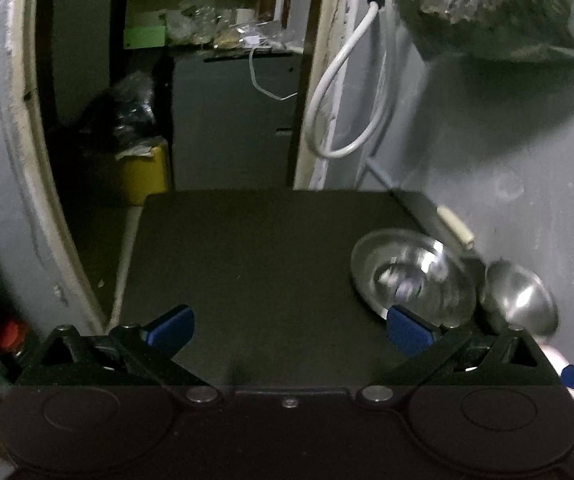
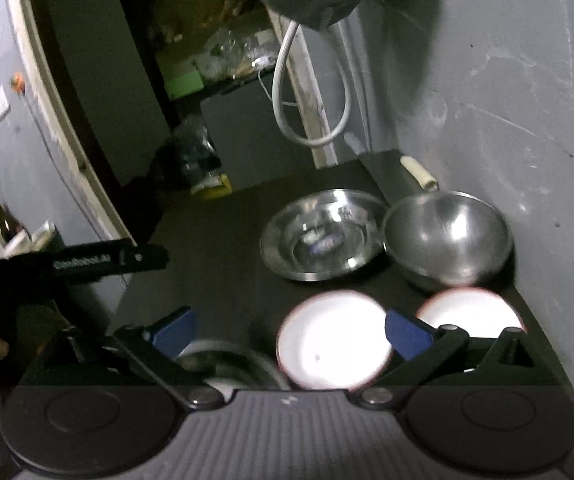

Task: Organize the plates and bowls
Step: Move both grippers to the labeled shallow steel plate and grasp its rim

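Seemingly an approach step: nothing gripped yet, sorting barely begun.

Right gripper [image 2: 290, 334]: fingers spread wide, empty, above the near end of the dark worktop [image 2: 223, 276]. White plate [image 2: 333, 340] lies between the fingers, nearer the right one; not clear whether it touches. Second white plate [image 2: 471, 312] just outside the right finger. Steel rim [image 2: 231, 360] partly hidden near the left finger. Far right: shallow steel bowl [image 2: 321, 234] beside deep steel bowl [image 2: 449, 236], close together.

Left gripper [image 1: 289, 328]: wide, empty, over bare worktop; bowls to its right.

Next move, likely: lower, centre on the plate's edge, close.
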Tool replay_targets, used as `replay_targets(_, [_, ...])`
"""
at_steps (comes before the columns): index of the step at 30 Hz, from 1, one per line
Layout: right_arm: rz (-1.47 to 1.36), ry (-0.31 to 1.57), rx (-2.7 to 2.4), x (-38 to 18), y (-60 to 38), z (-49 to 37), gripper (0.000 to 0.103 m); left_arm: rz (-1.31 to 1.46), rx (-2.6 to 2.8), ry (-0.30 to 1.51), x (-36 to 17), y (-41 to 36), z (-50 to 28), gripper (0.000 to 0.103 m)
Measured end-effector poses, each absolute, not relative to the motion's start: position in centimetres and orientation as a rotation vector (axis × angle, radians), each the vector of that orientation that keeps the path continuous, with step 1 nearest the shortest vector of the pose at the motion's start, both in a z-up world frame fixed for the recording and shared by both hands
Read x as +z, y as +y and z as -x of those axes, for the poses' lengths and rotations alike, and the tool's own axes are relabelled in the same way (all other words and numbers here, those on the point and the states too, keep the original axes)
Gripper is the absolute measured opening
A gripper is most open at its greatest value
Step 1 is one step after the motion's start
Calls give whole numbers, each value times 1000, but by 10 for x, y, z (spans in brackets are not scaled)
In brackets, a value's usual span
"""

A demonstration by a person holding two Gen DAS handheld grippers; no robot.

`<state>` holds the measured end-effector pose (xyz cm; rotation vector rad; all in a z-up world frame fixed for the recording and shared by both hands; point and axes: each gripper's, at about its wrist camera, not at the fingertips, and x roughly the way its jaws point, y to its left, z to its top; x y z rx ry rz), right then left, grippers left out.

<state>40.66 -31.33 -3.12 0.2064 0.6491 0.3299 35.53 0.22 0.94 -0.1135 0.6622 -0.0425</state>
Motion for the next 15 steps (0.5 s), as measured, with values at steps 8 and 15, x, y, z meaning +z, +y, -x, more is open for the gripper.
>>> replay_targets(8, [-336, 676, 323, -44, -316, -471, 94, 116, -224, 747, -15, -21, -446, 102])
replay_targets(15, [-370, 747, 283, -69, -308, -507, 88, 138, -264, 823, -47, -31, -491, 102])
